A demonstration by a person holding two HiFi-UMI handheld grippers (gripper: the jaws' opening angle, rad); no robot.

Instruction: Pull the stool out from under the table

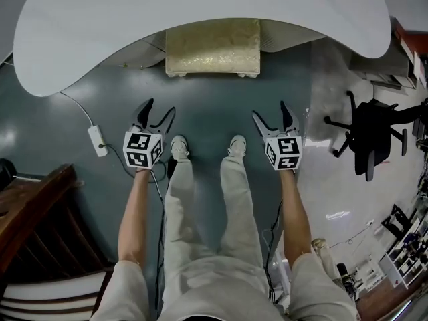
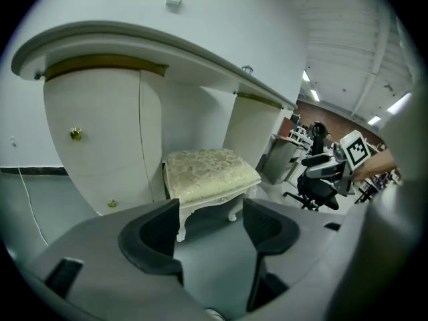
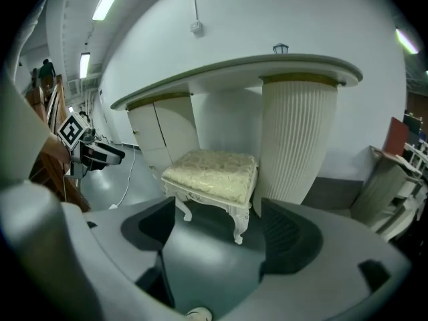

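The left claw point(image 1: 160, 110) hangs released, its jaws apart with nothing between them. The right claw point(image 1: 269, 111) is released too, jaws spread wide and grasping nothing. Both are held low just ahead of the person's shoes point(image 1: 179, 147), pointing toward the stool point(image 1: 212, 45) but well apart from it.

The stool stands upright on its carved white legs on the teal floor point(image 1: 214, 112). It is tucked partly beneath the white curved desk point(image 1: 200, 5), between the ribbed pedestal point(image 3: 294, 139) and the door-fronted cabinet point(image 3: 160, 136). Its cream brocade cushion is rectangular. The long axis runs left to right in the head view, along the desk's front edge, so one long side faces the person.

Each claw's cube point(image 1: 142, 149) bears black-and-white square marker patterns. A black office chair point(image 1: 371, 136) stands off to the right.
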